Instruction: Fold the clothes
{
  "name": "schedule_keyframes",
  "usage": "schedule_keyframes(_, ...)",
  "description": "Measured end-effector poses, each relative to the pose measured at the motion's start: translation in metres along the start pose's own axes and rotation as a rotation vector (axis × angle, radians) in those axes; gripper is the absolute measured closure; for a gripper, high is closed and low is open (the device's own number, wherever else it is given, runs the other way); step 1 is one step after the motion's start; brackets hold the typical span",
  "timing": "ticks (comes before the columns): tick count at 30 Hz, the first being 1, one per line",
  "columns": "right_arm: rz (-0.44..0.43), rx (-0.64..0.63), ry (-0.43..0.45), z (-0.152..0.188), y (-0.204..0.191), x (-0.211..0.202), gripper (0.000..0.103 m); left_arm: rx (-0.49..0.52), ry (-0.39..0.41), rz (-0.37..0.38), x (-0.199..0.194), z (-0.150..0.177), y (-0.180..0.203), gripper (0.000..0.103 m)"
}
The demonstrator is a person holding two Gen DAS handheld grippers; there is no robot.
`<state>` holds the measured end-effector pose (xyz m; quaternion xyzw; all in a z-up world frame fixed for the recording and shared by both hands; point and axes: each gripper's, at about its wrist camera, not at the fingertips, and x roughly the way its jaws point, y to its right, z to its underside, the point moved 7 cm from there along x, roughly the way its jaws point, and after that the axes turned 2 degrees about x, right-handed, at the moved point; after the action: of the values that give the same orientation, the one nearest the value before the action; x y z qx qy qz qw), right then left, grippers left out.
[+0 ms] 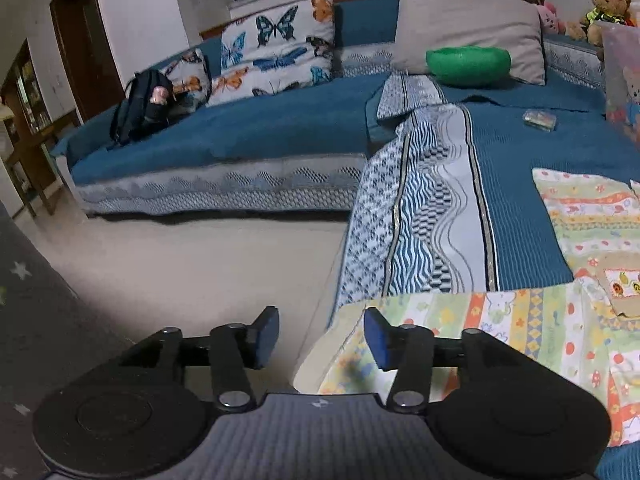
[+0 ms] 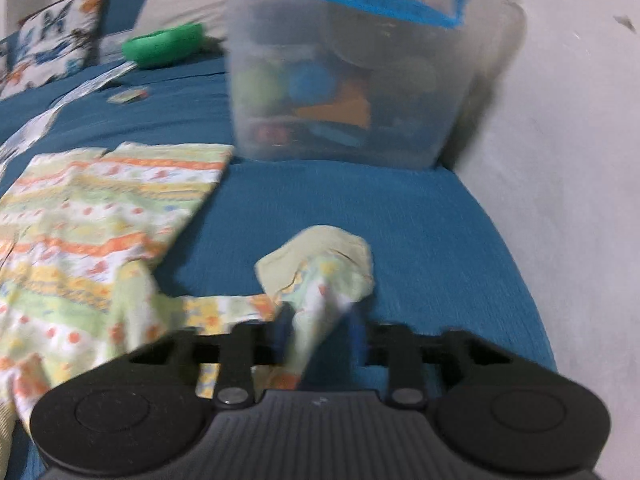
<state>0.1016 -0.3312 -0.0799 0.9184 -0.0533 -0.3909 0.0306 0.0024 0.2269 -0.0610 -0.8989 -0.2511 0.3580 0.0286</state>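
A child's garment with orange, yellow and green printed bands lies spread on the blue sofa cover. My left gripper is open at its near left sleeve end; the cuff lies between and under the pads, not pinched. In the right wrist view the same garment lies at the left. Its other sleeve bunches up between the fingers of my right gripper, which stand apart with the cloth between them. That view is blurred.
A clear plastic bin full of toys stands ahead of the right gripper by the wall. A patterned sofa runner hangs over the seat edge. A green bowl-shaped toy, pillows, a backpack and bare floor are at left.
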Motion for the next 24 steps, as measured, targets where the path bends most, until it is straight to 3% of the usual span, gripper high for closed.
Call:
schedule_keyframes(4, 0.079, 0.068, 0.038, 0.002, 0.035, -0.004, 0.096, 0.008, 0.028, 0.017, -0.01, -0.007, 0.003, 0.046)
schedule_keyframes(7, 0.107, 0.202, 0.017, 0.011, 0.067, -0.002, 0.093, 0.031, 0.04, 0.078, -0.017, -0.009, 0.021, 0.045)
schedule_keyframes(11, 0.132, 0.307, -0.007, 0.027, 0.097, 0.001, 0.068, 0.073, 0.037, 0.165, -0.023, -0.009, 0.055, 0.042)
schedule_keyframes(15, 0.114, 0.324, 0.025, 0.025, 0.1, -0.006, 0.058, 0.132, 0.02, 0.288, -0.033, -0.005, 0.102, 0.04)
schedule_keyframes(24, 0.041, 0.385, -0.022, 0.026, 0.097, 0.005, 0.049, 0.353, 0.048, 0.559, -0.082, 0.006, 0.218, 0.035)
